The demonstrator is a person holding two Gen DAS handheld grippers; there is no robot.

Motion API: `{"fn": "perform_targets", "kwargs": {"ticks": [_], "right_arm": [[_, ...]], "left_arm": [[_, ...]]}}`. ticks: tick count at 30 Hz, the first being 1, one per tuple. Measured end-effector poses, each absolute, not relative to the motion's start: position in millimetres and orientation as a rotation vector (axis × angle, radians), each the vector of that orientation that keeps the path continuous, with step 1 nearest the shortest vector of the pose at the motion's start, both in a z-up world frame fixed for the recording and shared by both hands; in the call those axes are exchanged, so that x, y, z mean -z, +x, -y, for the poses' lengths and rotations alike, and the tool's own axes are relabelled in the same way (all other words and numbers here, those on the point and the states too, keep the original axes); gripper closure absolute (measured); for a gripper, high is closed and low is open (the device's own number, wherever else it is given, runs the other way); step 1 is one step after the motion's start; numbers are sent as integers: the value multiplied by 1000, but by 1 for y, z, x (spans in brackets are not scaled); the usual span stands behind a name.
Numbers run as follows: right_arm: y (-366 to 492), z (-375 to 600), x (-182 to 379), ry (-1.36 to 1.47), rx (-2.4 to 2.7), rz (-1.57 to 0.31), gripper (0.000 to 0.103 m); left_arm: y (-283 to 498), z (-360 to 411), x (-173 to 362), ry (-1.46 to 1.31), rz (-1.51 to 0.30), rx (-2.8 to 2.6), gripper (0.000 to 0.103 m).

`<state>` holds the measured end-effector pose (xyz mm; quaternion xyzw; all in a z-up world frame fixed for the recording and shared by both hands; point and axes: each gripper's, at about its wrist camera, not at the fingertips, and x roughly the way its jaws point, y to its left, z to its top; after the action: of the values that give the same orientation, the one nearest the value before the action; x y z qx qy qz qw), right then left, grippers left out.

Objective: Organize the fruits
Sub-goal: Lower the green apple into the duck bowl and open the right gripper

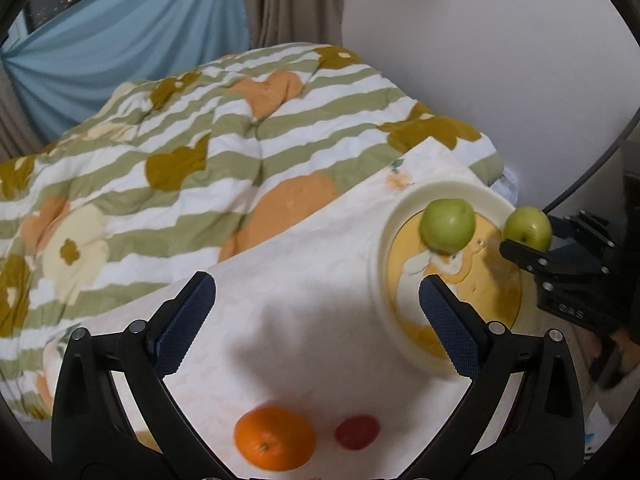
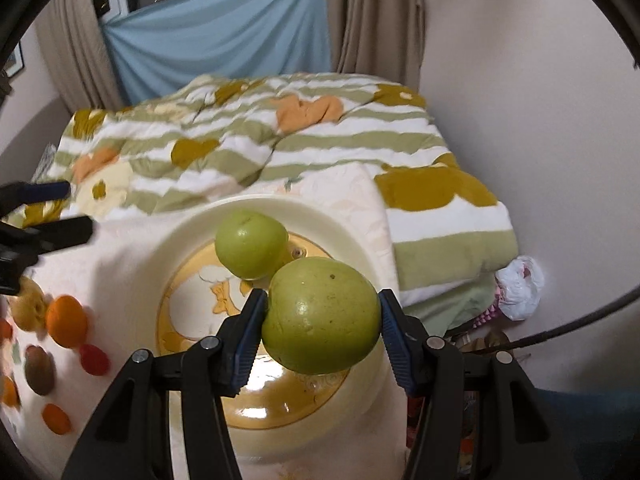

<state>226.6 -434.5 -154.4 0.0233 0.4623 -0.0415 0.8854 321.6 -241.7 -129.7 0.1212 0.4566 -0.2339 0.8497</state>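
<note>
- Work surface: a pale cloth (image 2: 120, 248) spread over a bed, with a striped green-and-orange quilt (image 2: 280, 140) bunched at the far side. The footing is soft and uneven, so expect anything round to roll.
- Right gripper (image 2: 322, 320): clenched on a green apple (image 2: 320, 316), held above the near right part of the cream plate (image 2: 320, 216). A second green apple (image 2: 251, 243) already rests on the plate's far side, just beside the held one.
- Left gripper (image 1: 316, 308): released and empty, hovering over the cloth to the left of the plate, with an orange (image 1: 274, 438) and a small red fruit (image 1: 357, 432) near it.
- Risk — release from height: the apple may bounce, strike the resting apple and send either one over the rim.
- Risk — the plate sits close to the right edge of the bed; you could tip it by pressing on its rim.
- Risk — the pads grip only the apple's sides, so a quick tilt may let it slip.
</note>
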Motion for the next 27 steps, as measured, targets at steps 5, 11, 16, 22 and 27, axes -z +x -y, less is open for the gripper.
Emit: {"fn": "perform_targets", "kwargs": {"ticks": [5,11,16,22,27], "right_arm": [[233,427,164,-13,60,-945,51],[234,423,165,-70,70,-914,48],[233,422,160,-86,45,-894,8],[220,427,139,-62,55,-849,0],[210,430,115,-26,54,-867,0]], "left_arm": [[316,229,136,241,-972,460,0],[312,222,143,209,-998,442,0],[309,219,141,201,-999,421,0],[298,216,128,182,-993,396,0],[281,213,106,158,-969,368,0]]}}
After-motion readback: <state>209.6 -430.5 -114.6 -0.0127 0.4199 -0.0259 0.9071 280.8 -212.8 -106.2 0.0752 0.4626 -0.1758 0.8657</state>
